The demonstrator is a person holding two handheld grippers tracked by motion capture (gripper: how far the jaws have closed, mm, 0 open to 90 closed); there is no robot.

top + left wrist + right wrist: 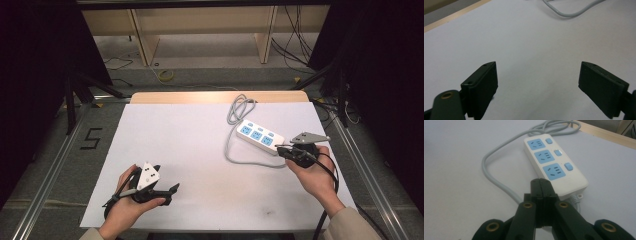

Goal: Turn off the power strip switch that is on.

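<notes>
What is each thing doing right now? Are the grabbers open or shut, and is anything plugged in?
Left gripper: open, nothing between its jaws, over bare table.
Right gripper: shut, empty, tips near the strip's end.
Power strip: lying flat, face up, all three sockets empty.
Cable: loose, curving over the table, bundled in loops at the far edge.

light: bright on table [200,150] | surroundings dark | focus: soft (slightly)

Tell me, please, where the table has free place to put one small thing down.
The white sheet is bare between the left tongs and the grey cable, and along its far left edge. It is crowded around the power strip near the right tongs.
</notes>
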